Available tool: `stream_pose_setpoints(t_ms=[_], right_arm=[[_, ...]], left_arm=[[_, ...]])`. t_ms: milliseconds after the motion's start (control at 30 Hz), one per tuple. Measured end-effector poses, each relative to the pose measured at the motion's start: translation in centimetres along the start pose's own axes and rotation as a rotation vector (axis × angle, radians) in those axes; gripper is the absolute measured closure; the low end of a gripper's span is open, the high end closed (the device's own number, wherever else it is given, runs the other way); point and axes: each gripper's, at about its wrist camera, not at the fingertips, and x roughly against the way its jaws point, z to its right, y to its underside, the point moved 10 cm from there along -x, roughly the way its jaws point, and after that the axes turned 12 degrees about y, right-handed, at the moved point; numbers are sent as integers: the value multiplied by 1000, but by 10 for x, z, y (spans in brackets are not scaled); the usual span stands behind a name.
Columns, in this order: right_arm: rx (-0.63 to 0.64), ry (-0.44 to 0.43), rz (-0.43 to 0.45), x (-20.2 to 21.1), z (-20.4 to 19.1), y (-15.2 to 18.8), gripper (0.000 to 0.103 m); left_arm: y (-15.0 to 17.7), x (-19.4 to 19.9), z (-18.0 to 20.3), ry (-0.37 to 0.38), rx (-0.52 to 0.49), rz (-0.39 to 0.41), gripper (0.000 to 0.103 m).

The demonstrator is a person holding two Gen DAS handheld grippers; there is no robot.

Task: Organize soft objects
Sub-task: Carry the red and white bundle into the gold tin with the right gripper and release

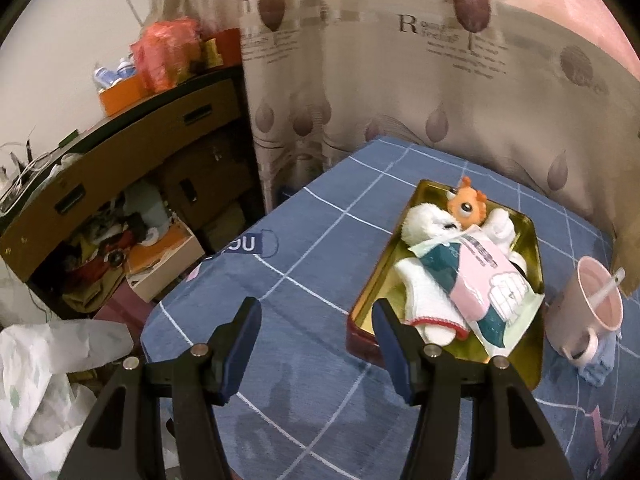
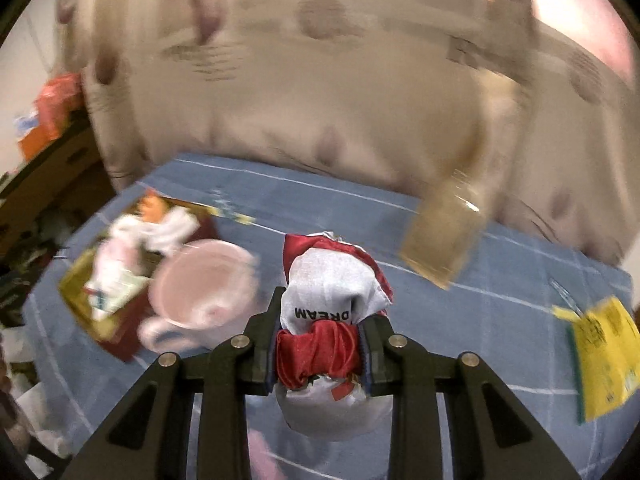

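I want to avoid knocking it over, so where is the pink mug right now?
The pink mug stands on the blue checked cloth at the right of the left wrist view, right beside the gold tin tray of soft items.

The left gripper (image 1: 318, 342) tilts downward over the near part of the table, its two fingers spread wide apart with nothing between them. The right gripper (image 2: 320, 354) also tilts downward, above the table's middle, its fingers drawn close together and pressing on the red gathered neck of a small cloth pouch (image 2: 324, 292).
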Motion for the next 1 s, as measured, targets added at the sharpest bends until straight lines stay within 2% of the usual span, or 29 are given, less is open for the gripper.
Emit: stream_pose_setpoints(t_ms=[233,600,1000], right_arm=[[74,-154,27,11,-94,-31,76],[176,-286,6,-2,-213,-47,75],[211,-317,-73,-40,-268,-44,68]], left_arm=[[-1,0,-15,-19,57,0,44],[1,-5,-33,-50,116,-14,44],[4,-14,-41,-59,142,-41,44]])
